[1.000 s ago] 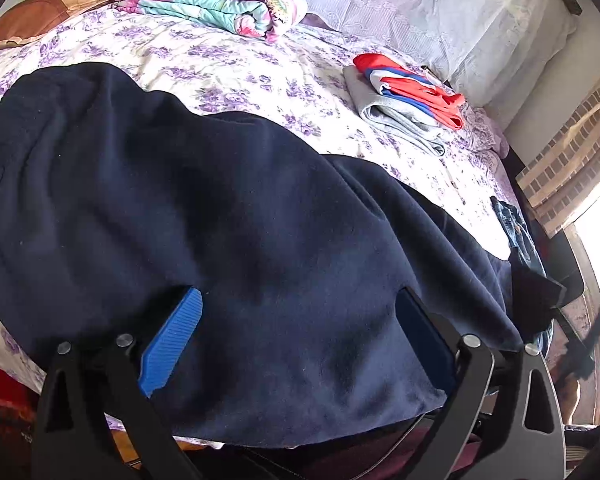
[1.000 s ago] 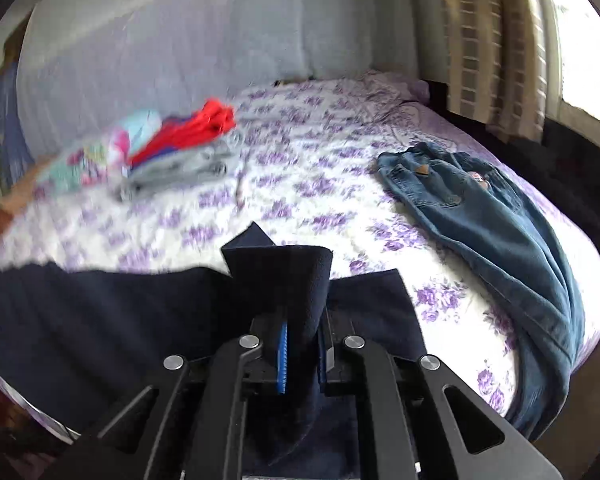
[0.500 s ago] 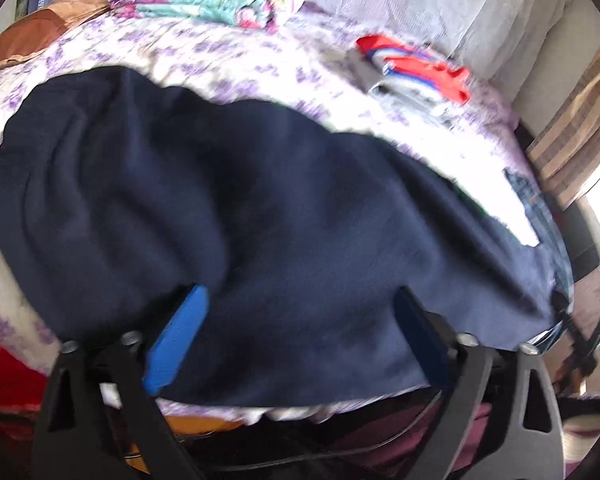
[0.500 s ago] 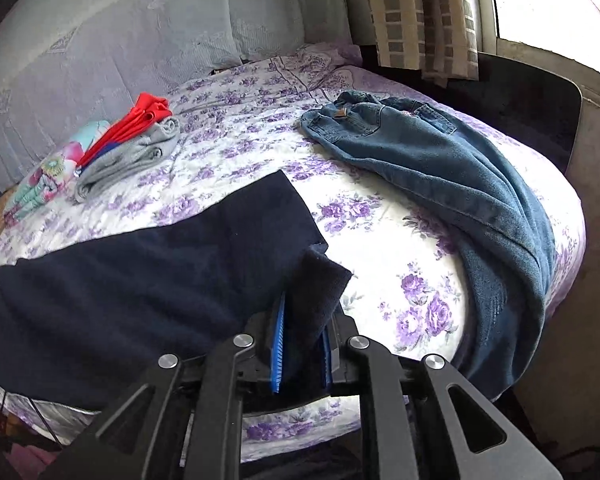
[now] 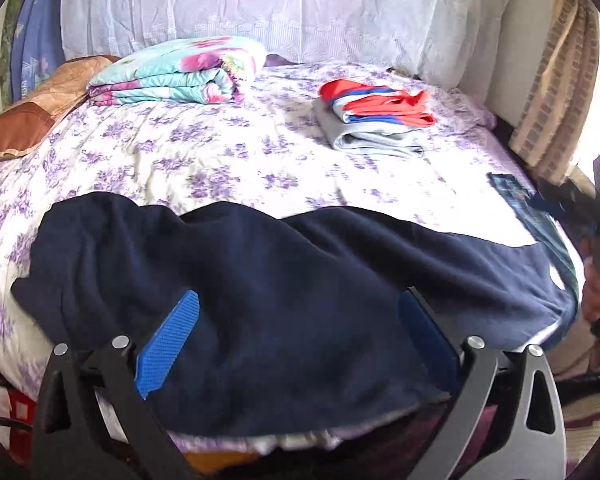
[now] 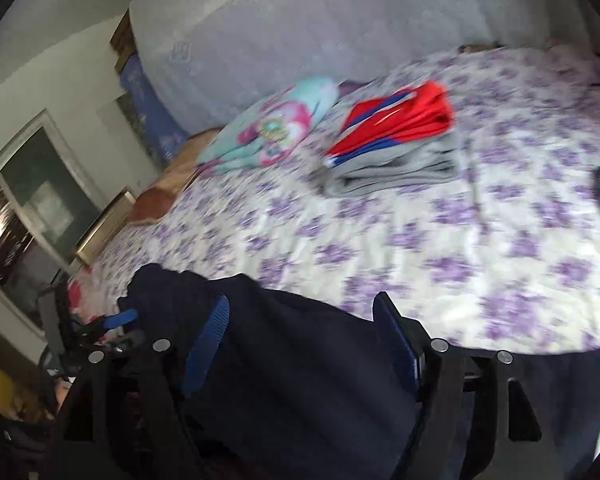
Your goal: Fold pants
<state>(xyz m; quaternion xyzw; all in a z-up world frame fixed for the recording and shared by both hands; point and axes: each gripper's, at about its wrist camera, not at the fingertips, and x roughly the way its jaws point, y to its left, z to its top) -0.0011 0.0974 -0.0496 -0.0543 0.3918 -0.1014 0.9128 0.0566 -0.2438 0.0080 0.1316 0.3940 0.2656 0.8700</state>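
Dark navy pants (image 5: 284,280) lie spread across the near edge of the flowered bed (image 5: 220,152), running left to right. My left gripper (image 5: 300,320) is open, its blue pads wide apart over the pants near the bed's edge. My right gripper (image 6: 300,332) is open and empty, its pads apart just above the pants (image 6: 300,380). The right wrist view is blurred. The right gripper also shows at the far right of the left wrist view (image 5: 596,264).
A stack of folded red, blue and grey clothes (image 5: 374,120) sits at the back right of the bed. A folded flowered blanket (image 5: 180,72) and a brown pillow (image 5: 32,116) are at the back left. Blue jeans (image 5: 532,208) lie at the right edge. A curtain (image 5: 556,80) hangs at the right.
My right gripper has opened and let go of the navy pants cloth, and swung to face left across the bed. The left gripper has drawn back and tilted up, still open.
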